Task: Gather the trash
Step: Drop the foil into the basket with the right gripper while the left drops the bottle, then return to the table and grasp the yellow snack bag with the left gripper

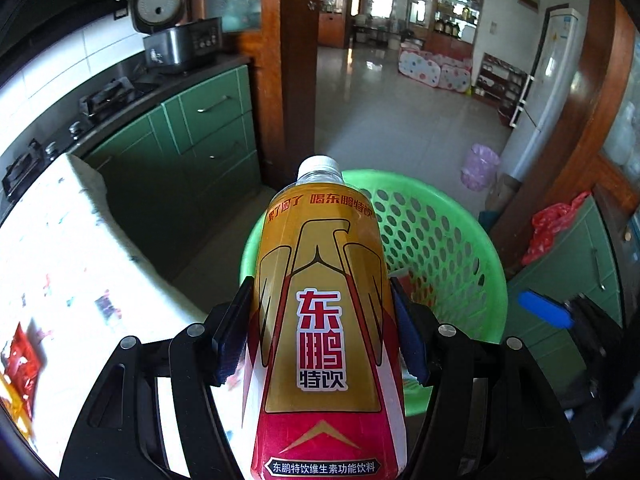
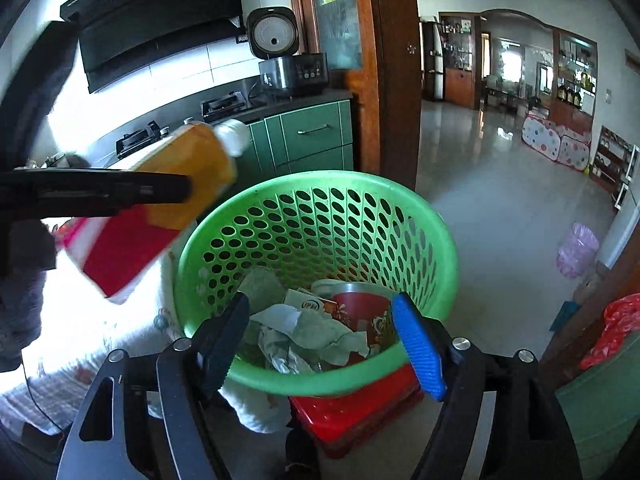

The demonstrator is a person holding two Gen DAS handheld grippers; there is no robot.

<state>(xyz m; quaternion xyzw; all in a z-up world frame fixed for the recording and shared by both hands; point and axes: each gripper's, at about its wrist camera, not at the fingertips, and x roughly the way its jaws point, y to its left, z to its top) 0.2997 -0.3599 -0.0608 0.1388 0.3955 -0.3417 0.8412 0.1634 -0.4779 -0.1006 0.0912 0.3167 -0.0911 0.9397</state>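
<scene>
My left gripper (image 1: 320,304) is shut on a yellow and red drink bottle (image 1: 320,300) with a white cap, held just before the near rim of a green perforated trash basket (image 1: 448,240). In the right wrist view the bottle (image 2: 160,200) hangs to the left of the basket (image 2: 316,224), gripped by the left gripper's dark fingers (image 2: 120,192). My right gripper (image 2: 320,328) is open and empty, over the basket's near rim. Inside lie crumpled paper (image 2: 316,336) and a red paper cup (image 2: 360,312).
A table with a white patterned cloth (image 1: 60,264) sits left, with red wrappers (image 1: 20,364) on it. Green kitchen cabinets (image 1: 200,132) and a stove stand behind. A red box (image 2: 360,408) lies under the basket. A pink-lined bin (image 1: 480,166) stands on the floor beyond.
</scene>
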